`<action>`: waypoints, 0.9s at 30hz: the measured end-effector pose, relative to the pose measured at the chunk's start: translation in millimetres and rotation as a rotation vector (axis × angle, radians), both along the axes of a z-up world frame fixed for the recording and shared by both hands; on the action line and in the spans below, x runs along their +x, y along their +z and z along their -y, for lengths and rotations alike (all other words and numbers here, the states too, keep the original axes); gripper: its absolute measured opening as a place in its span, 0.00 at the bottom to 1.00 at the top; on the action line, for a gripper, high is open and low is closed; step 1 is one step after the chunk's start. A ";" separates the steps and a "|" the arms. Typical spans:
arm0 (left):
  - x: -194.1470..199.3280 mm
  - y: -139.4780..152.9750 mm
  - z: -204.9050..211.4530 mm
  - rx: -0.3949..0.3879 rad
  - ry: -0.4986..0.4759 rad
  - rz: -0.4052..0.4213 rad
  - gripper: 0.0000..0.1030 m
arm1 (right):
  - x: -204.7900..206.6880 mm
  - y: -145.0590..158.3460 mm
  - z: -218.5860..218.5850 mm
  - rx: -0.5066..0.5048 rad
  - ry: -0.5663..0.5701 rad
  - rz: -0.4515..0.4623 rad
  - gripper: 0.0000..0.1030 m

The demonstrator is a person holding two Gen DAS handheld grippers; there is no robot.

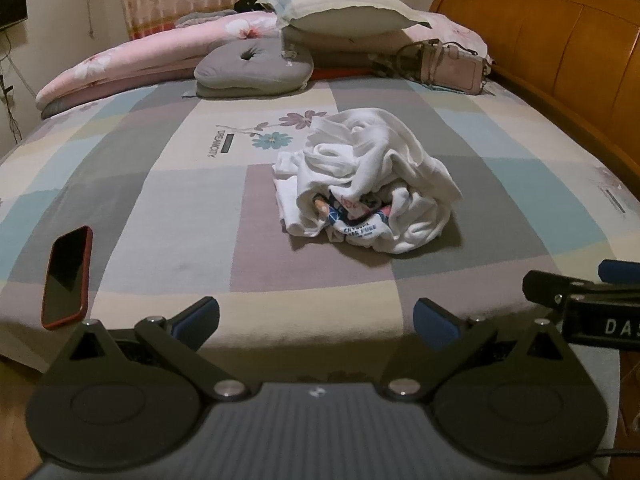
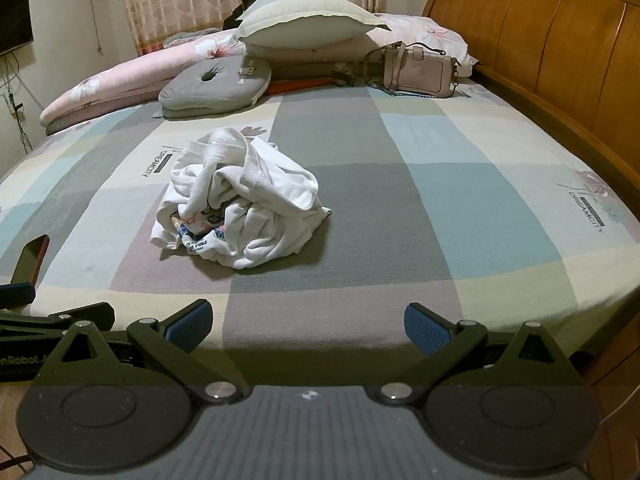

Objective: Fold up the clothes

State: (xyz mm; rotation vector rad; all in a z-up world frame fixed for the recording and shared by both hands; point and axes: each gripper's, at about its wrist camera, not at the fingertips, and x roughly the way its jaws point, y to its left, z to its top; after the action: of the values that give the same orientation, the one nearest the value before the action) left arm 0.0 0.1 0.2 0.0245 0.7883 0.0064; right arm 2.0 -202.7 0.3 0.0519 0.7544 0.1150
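Left hand-held gripper (image 1: 316,322) jaws wide, nothing between, hovering at bed (image 1: 168,216) near edge. Right hand-held gripper (image 2: 308,326) likewise wide, empty. Crumpled white shirt (image 1: 366,184) heaped mid-bed, apart from both. Red-cased phone (image 1: 67,276) left of shirt.

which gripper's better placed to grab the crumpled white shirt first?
Left, marginally. The white shirt sits nearly centred ahead of the left gripper; from the right gripper it lies off left. Both open, empty.
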 end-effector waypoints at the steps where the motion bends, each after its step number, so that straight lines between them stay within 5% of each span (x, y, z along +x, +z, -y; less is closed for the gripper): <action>1: 0.0 0.3 -0.2 -0.003 -0.001 -0.001 0.99 | 0.0 -0.2 0.0 0.003 0.000 -0.001 1.00; 27: 0.9 -3.2 -2.8 -0.026 -0.023 -0.010 0.99 | -0.6 0.6 -1.7 0.001 0.007 0.005 1.00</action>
State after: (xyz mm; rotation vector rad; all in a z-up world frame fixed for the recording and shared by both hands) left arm 0.9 2.9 -3.1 0.0085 0.7982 -0.0260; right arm 1.4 -201.0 0.9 0.0495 0.7498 0.1220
